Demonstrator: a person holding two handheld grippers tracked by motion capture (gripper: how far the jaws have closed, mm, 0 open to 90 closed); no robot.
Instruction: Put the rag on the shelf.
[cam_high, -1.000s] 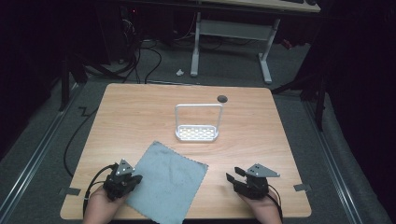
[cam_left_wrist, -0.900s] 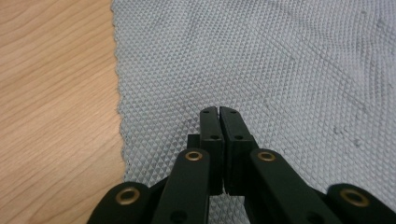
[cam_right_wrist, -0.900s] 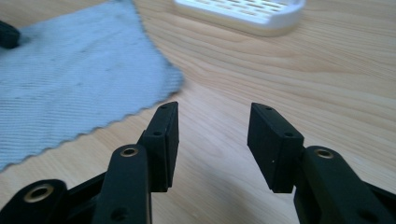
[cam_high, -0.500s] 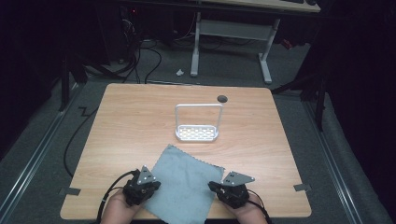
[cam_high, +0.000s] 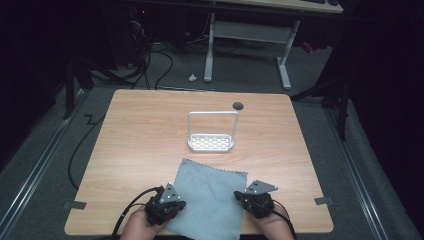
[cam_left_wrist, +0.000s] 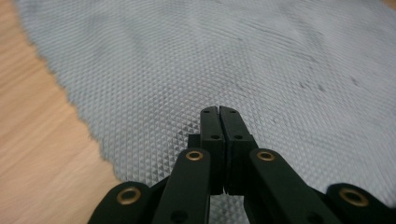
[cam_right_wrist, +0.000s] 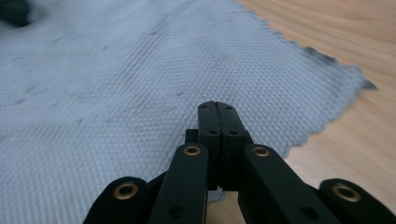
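Note:
A grey waffle-weave cloth (cam_high: 210, 200) lies flat on the wooden table (cam_high: 140, 130) near its front edge. My left gripper (cam_high: 179, 205) sits at the cloth's left edge, its jaws pressed together on the cloth (cam_left_wrist: 233, 56), whose ragged edge runs under them. At the right edge my right gripper (cam_high: 241, 198) is shut the same way on the cloth (cam_right_wrist: 116, 70), with a frayed corner off to its right. In the gripper views the left gripper (cam_left_wrist: 218, 110) and right gripper (cam_right_wrist: 215, 105) show no gap between the jaws. A hand holds each gripper at the table's front.
A small white wire rack (cam_high: 211, 142) with a tall loop handle stands at the table's middle, just beyond the cloth. A cable hole (cam_high: 238, 105) lies behind it. A black cable (cam_high: 135, 197) trails from the left gripper. Dark floor and table legs surround the table.
The left gripper slid right and the cloth turned with it from a diamond to nearly square. The right gripper moved left onto the cloth's right edge.

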